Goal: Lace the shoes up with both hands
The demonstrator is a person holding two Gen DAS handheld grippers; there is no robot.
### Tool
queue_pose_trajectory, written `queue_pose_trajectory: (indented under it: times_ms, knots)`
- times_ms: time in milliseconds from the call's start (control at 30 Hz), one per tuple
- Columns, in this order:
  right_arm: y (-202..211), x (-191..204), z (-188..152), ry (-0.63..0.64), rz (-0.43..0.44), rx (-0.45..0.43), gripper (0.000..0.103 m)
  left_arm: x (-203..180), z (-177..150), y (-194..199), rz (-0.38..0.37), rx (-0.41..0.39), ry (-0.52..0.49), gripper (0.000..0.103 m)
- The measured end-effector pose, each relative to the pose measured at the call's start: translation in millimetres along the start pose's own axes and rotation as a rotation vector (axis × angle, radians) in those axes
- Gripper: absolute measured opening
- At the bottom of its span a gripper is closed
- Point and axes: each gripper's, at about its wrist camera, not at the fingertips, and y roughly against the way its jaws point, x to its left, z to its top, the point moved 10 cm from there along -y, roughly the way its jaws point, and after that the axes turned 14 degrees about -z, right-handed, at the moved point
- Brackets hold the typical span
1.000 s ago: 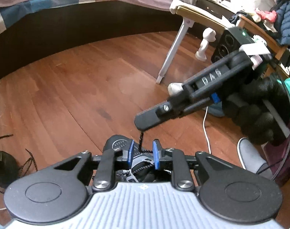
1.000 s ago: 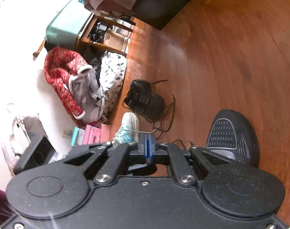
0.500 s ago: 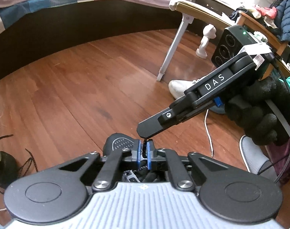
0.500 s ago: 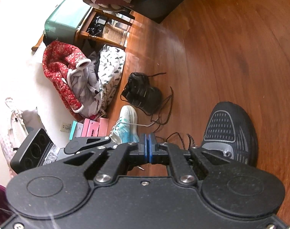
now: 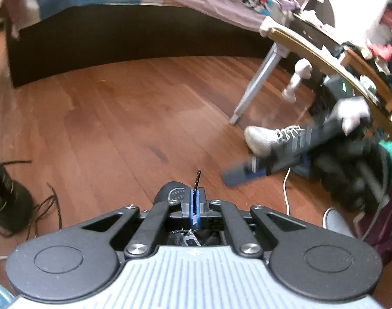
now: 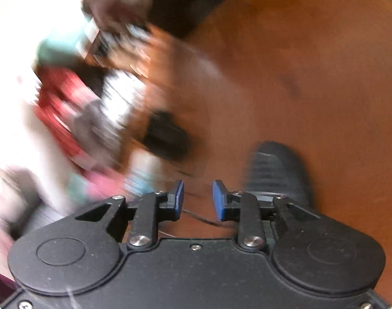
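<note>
My left gripper [image 5: 195, 200] is shut on the black shoelace; the lace tip [image 5: 197, 177] sticks up above the blue pads. The black shoe's toe [image 5: 174, 193] shows just beyond the fingers, the rest is hidden under the gripper. My right gripper shows blurred in the left wrist view [image 5: 237, 177], off to the right and apart from the lace. In the right wrist view my right gripper [image 6: 198, 198] is open and empty, with the black shoe's toe [image 6: 275, 170] to its right; that view is heavily motion-blurred.
Wooden floor [image 5: 105, 118] all round. A second black shoe [image 5: 5, 200] with loose laces lies at the left. A white sneaker [image 5: 270, 139] and a white table leg [image 5: 257, 87] stand at the right. A dark bed base [image 5: 118, 38] runs along the back.
My left gripper closed on the lace. My right gripper opened, let go of the lace, and swung away to the right and down, fast enough to blur its view.
</note>
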Motion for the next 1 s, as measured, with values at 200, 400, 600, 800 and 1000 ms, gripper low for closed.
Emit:
queue_pose_trajectory:
  times_ms: [200,400,600,800,1000]
  knots:
    - [-23,9,-44,0.292,-0.199,0.053,0.044,35,1,43,0.121,-0.049,0.076,0.0]
    - [-38,7,-65,0.46,-0.327,0.061,0.053,21,5,26,0.168,0.034,-0.041,0.0]
    - [-43,7,-64,0.475,-0.323,0.053,0.053,-29,-29,-89,-0.023,0.259,-0.178,0.0]
    - [-43,11,-67,0.553,-0.278,0.03,0.032,-15,-64,-116,-0.041,0.327,-0.047,0.0]
    - [-41,7,-67,0.526,-0.256,0.036,0.031,-7,-64,-122,-0.029,0.323,-0.018,0.0]
